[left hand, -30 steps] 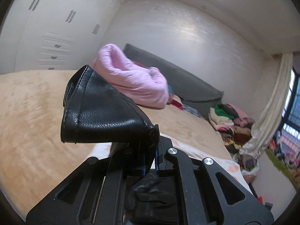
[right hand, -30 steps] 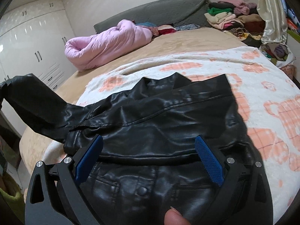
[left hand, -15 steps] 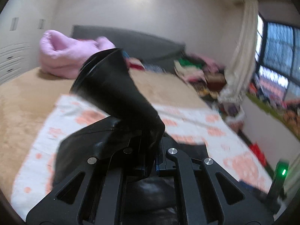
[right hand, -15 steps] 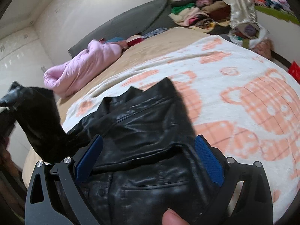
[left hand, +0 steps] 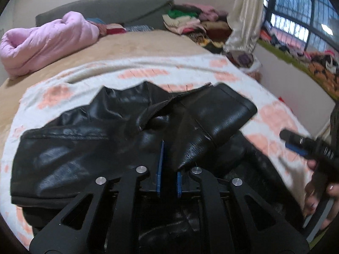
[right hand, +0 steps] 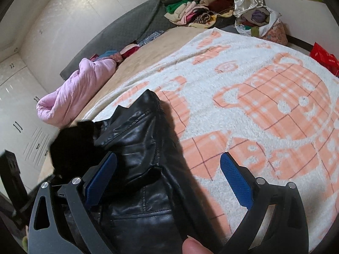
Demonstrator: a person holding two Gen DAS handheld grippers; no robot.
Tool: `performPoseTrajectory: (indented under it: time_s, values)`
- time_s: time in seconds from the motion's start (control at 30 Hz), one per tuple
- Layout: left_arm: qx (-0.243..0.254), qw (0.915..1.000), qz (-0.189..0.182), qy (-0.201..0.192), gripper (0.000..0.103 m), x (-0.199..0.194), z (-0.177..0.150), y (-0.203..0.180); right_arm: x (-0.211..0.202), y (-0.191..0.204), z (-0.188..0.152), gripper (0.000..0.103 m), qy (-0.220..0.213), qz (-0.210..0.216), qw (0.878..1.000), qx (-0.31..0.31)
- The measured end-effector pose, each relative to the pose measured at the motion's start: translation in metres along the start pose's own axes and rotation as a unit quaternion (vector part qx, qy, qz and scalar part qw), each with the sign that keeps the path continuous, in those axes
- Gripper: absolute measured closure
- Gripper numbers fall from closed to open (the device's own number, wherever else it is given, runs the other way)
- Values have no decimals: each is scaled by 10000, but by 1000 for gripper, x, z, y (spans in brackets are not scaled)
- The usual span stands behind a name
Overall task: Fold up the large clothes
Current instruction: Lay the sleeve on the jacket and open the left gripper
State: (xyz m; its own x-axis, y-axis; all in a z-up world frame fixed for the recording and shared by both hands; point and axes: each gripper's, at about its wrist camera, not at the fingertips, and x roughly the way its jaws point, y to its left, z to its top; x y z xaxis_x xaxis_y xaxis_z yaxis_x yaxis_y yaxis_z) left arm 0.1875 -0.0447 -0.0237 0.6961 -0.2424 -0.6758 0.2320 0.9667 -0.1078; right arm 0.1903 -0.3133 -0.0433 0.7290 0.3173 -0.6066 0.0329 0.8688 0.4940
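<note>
A black leather jacket [left hand: 74, 152] lies spread on a white and orange blanket [left hand: 148, 72] on the bed. Its sleeve [left hand: 216, 118] is folded across the chest, cuff toward the right. My left gripper [left hand: 169, 160] sits low over the jacket's middle, its narrow jaws just opening with the sleeve's edge still pinched between the blue pads. My right gripper [right hand: 169, 156] hangs open above the jacket [right hand: 144, 148] at its right edge, one pad over leather, the other over the blanket [right hand: 254, 105]. It also shows at the left wrist view's right edge as the right gripper [left hand: 296, 144], held by a hand.
A pink duvet [left hand: 42, 40] is bundled at the far left of the bed before a grey headboard [left hand: 110, 6]. A heap of clothes [right hand: 195, 10] and a curtain [left hand: 243, 17] stand at the far right. White wardrobes [right hand: 12, 110] line the left wall.
The left gripper swung the raised sleeve rightward and down, laying it across the jacket's chest. The right gripper drifted right to the jacket's edge, staying open.
</note>
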Motion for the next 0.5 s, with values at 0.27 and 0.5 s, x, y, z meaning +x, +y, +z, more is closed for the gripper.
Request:
performPoseTrajectory:
  time_s: [0.27, 0.5]
  values:
    - [582, 9972, 215, 419, 75, 20, -28, -15, 17, 12, -6, 5, 342, 338, 9988, -35]
    - [795, 9955, 152, 499, 33, 12, -45, -15, 42, 53, -4, 23, 938, 1277, 9871, -248]
